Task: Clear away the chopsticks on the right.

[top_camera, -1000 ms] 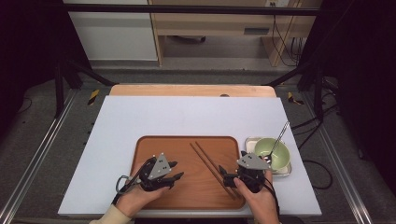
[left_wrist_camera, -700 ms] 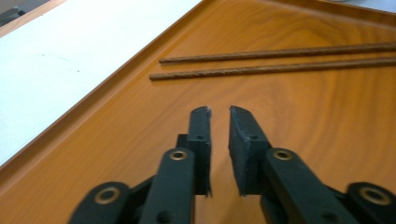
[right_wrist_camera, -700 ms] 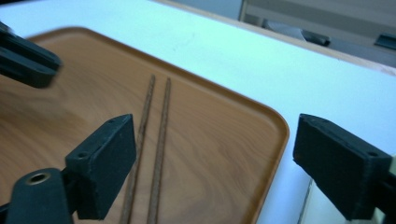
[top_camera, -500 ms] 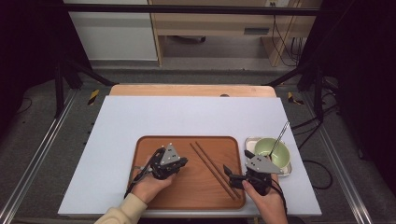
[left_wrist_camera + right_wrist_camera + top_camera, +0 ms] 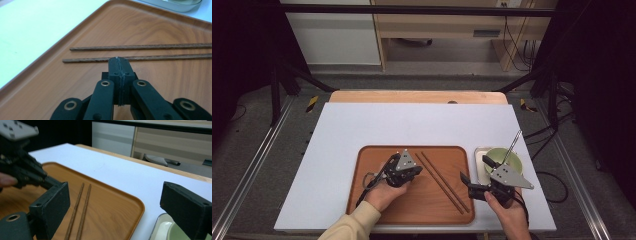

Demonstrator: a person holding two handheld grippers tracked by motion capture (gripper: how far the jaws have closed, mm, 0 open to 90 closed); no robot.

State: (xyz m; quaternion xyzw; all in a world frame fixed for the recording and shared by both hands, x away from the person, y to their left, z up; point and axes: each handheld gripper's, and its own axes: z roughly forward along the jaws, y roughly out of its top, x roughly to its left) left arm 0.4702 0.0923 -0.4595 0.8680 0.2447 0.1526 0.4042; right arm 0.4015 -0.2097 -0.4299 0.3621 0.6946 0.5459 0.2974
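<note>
Right now the left hand-held gripper (image 5: pixel 416 171) sits over the left half of the wooden tray (image 5: pixel 362 195), its jaws clenched together with nothing between them; they have just been closing. In the left gripper view the tips (image 5: pixel 119 65) meet at a seam just short of the nearer of the two chopsticks (image 5: pixel 140 58), and whether they touch it I cannot tell. Both chopsticks (image 5: pixel 443 182) lie side by side on the tray, near its middle, running slantwise from the far edge toward the near right corner, close to each other but apart.

The right hand-held gripper (image 5: pixel 474 175) is held at the tray's right edge, its jaws spread wide and released, gripping nothing. Its own view looks between the two black pads (image 5: pixel 51 207) across the tray at the chopsticks (image 5: pixel 80 212), with the left hand-held gripper (image 5: pixel 53 185) beyond. A pale green bowl (image 5: pixel 503 159) with a thin metal rod (image 5: pixel 513 142) leaning out of it stands in a small dish on the white table (image 5: pixel 412 125), just right of the tray
</note>
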